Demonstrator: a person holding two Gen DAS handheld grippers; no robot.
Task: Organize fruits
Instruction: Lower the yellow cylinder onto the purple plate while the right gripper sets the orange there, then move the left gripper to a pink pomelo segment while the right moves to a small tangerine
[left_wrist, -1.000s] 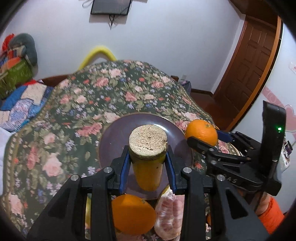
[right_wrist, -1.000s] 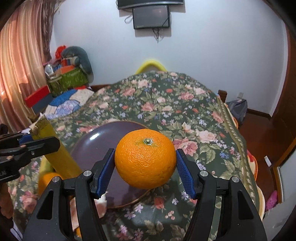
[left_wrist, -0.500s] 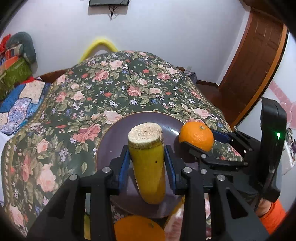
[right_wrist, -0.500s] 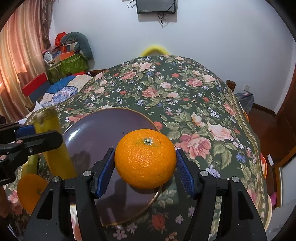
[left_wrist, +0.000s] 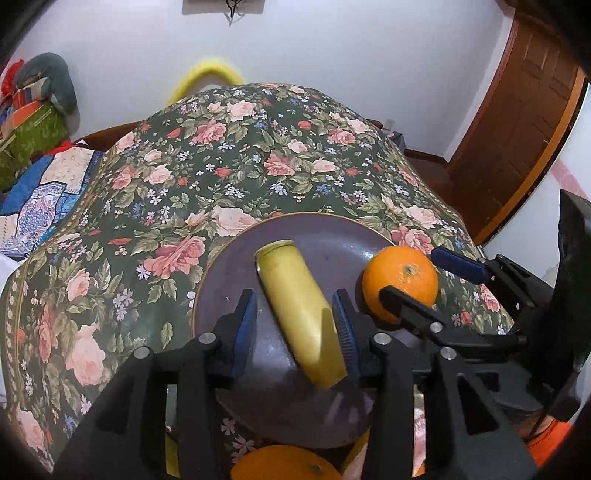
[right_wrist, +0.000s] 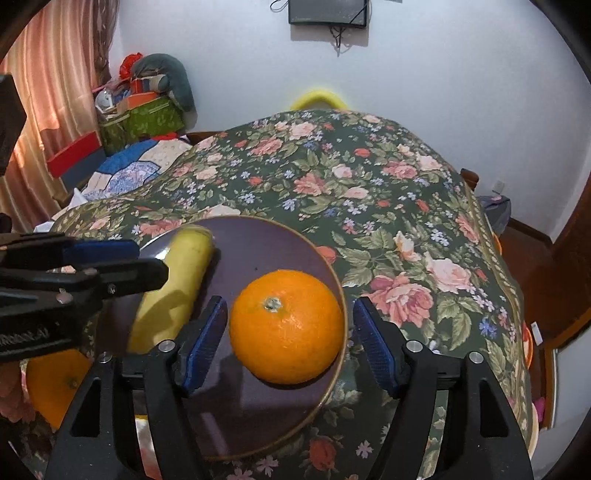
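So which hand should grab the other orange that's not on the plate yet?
Probably the left gripper: it's open and the spare orange lies close below it; the right gripper sits across the plate.

Only legible-ish text was white embossed lettering on the side of the left gripper (right_wrist: 92, 266) body in the right wrist view, at the frame's left edge. It looked like "Robot..." followed by a few characters, but was too blurred to read in full. No other text, labels, brands or numbers were readable in either view.
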